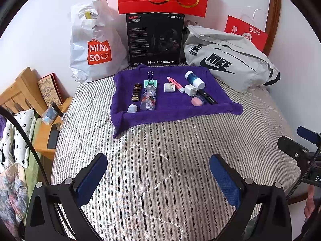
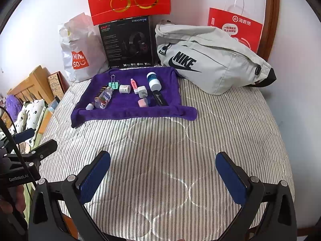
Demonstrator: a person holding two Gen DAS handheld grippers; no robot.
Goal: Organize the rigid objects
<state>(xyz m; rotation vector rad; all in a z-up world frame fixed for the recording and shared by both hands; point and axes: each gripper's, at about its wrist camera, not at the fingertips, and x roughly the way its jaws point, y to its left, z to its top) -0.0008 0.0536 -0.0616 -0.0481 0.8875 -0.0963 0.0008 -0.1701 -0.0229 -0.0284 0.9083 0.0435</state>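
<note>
The bed, covered with a grey-and-white striped quilt, carries everything. A purple towel lies spread toward twelve o'clock with its near edge rolled. Behind it, along the wall, stand a white Miniso bag at eleven o'clock, a black headset box at twelve, and a grey Nike bag at one o'clock.

A striped quilted bed meets a white wall. A wooden nightstand stands left.
</note>
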